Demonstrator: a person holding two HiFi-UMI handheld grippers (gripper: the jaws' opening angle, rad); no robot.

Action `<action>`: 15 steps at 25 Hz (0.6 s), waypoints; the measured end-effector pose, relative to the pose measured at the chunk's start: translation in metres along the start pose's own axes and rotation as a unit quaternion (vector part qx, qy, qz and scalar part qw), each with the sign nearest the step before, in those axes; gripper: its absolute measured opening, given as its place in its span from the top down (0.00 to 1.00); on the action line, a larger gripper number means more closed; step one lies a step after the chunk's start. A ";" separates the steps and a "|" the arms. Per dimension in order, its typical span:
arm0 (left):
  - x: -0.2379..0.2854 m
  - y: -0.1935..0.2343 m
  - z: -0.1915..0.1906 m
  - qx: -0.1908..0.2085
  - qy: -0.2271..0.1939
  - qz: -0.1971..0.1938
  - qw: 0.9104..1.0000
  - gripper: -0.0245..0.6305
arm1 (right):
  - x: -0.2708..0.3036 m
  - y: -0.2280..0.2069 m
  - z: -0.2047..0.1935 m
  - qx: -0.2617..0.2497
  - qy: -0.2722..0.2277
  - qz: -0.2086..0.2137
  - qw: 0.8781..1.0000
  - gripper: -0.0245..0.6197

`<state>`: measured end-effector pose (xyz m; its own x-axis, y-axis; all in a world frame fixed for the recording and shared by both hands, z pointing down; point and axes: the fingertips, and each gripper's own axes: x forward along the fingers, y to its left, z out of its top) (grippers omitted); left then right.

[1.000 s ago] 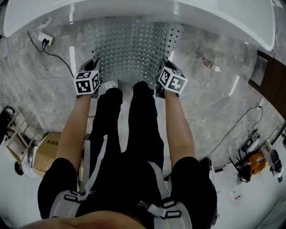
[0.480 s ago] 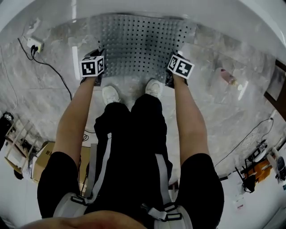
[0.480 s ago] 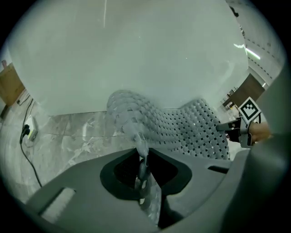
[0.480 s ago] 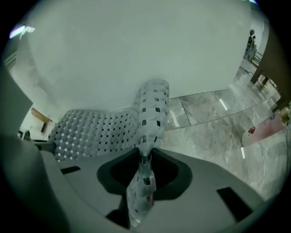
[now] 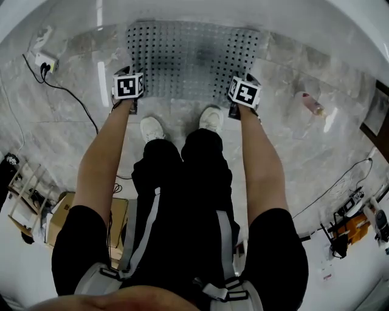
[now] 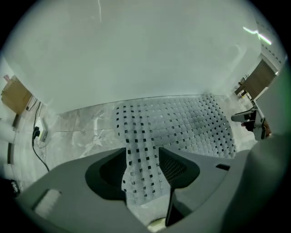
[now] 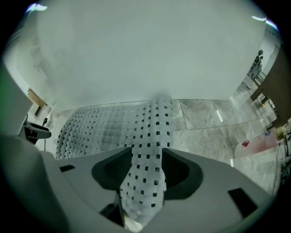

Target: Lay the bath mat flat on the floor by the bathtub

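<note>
The jaws of the left gripper (image 6: 144, 157) are being opened, with 1 near corner of the bath mat (image 6: 182, 125) lying between them. The right gripper (image 7: 146, 166) is likewise being opened around the other near corner. From both pairs of jaws the mat runs straight ahead over the floor (image 5: 61, 121) to the bathtub (image 5: 182, 11). Its long axis is laid crosswise, parallel to the tub wall, and spans the 2 grippers, so neither is nearer. A straight withdrawal towards the shoes (image 5: 152, 129) is judged enough to clear both corners.
</note>
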<state>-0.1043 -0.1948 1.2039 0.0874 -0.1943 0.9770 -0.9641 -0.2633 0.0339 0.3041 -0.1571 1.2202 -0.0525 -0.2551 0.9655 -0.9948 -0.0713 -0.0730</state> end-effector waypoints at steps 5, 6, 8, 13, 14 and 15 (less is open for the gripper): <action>-0.063 -0.013 0.004 0.001 -0.016 -0.011 1.000 0.65 | -0.069 0.025 0.014 -0.024 -0.035 0.032 0.999 0.78; -0.080 -0.019 0.009 0.002 -0.027 -0.016 1.000 0.72 | -0.087 0.030 0.018 -0.031 -0.043 0.033 0.998 0.88; -0.118 -0.030 0.023 0.005 -0.057 -0.020 0.998 0.88 | -0.125 0.042 0.027 -0.038 -0.055 0.038 0.997 0.95; -0.237 -0.053 0.065 -0.004 -0.123 -0.036 0.992 0.95 | -0.231 0.074 0.051 -0.033 -0.092 0.063 0.993 0.95; -0.265 -0.058 0.074 -0.007 -0.138 -0.043 0.989 0.95 | -0.254 0.079 0.056 -0.027 -0.103 0.065 0.992 0.95; -0.294 -0.063 0.084 -0.009 -0.156 -0.051 0.986 0.96 | -0.280 0.084 0.063 -0.020 -0.114 0.068 0.991 0.95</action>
<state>-0.0483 -0.2006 0.8964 0.2541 -0.4499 0.8561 -0.9503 -0.2810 0.1344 0.2409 -0.1523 0.9283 -0.1708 -0.4708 0.8655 -0.9826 0.0168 -0.1848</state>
